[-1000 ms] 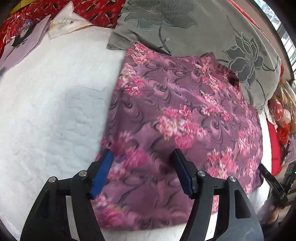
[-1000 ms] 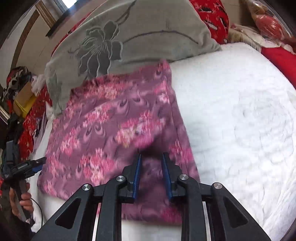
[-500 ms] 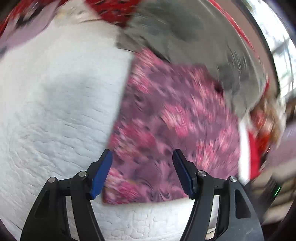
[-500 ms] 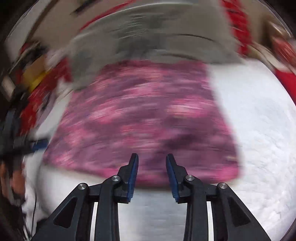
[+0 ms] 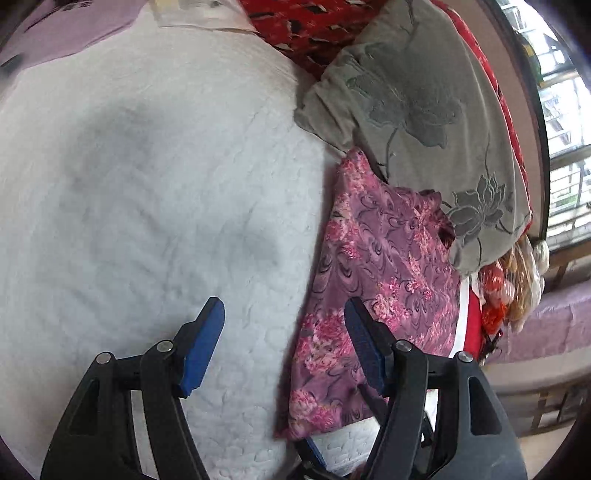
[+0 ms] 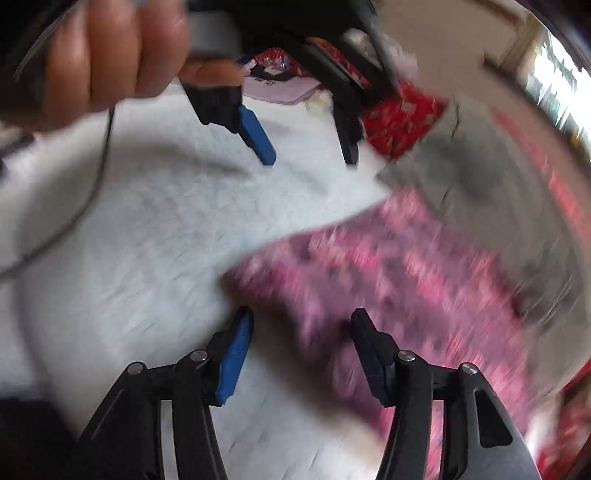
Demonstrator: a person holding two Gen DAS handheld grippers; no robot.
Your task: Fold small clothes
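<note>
The left hand-held gripper (image 5: pixel 284 347) stands well open and empty over the white quilted bed (image 5: pixel 147 184), while the right hand-held gripper (image 6: pixel 301 354) at the bottom of its own frame is opening its jaws with nothing pinched between them. The folded purple floral garment (image 5: pixel 376 295) lies flat at the lower right of the left view, its far corner tucked against a grey flowered pillow (image 5: pixel 417 110), with red patterned bedding (image 5: pixel 314 29) behind. The right view is badly smeared, the garment (image 6: pixel 406 288) only a pink blur, and a hand (image 6: pixel 110 51) crowds the upper left.
</note>
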